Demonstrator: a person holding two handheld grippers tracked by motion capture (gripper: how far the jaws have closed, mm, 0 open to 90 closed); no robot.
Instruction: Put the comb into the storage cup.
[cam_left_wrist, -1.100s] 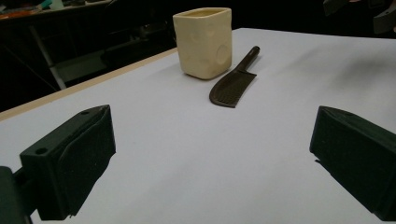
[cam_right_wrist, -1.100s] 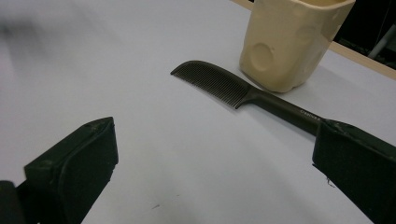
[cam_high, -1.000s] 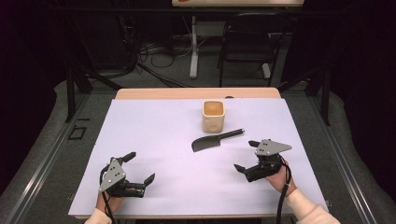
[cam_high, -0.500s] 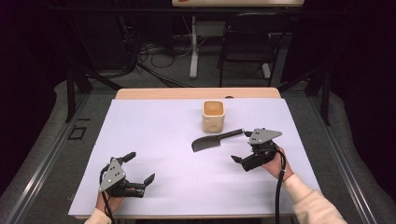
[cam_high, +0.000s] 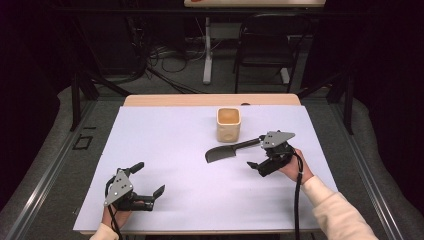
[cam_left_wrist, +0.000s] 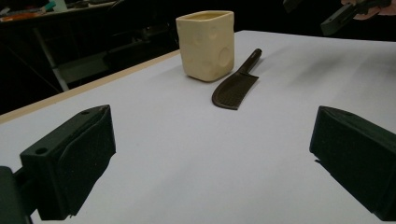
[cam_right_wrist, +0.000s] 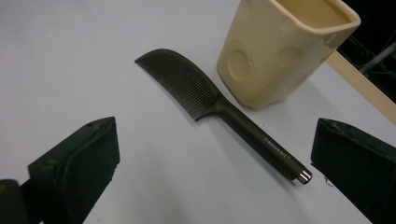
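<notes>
The work in hand looks to be picking up the dark comb (cam_high: 227, 152), quite possibly to stand it in the cream cup (cam_high: 229, 124), and as far as the pictures show it is at the very start: nothing is grasped and nothing is in the cup. The comb lies flat on the white table cover (cam_high: 165, 135), just in front of the cup and close to it but apart from it, its toothed blade pointing toward the person's left and its handle running toward the right gripper (cam_high: 259, 166). That gripper hovers just beside the handle end with its jaws spread wide; in the right gripper view the comb (cam_right_wrist: 219, 109) lies across the gap between the two black jaws, its metal-capped handle tip near the right-hand jaw, and neither pad touches it. The cup (cam_right_wrist: 286, 49) stands upright, and what shows of its inside looks empty. The left gripper (cam_high: 145, 186) rests low near the front left of the cover, well apart from both things, its jaws also wide open and holding nothing; from its view the comb (cam_left_wrist: 236, 83) and cup (cam_left_wrist: 206, 44) sit far ahead. Left to do, by my reading: lower onto the handle, close, lift, and carry the comb to wherever it belongs.
</notes>
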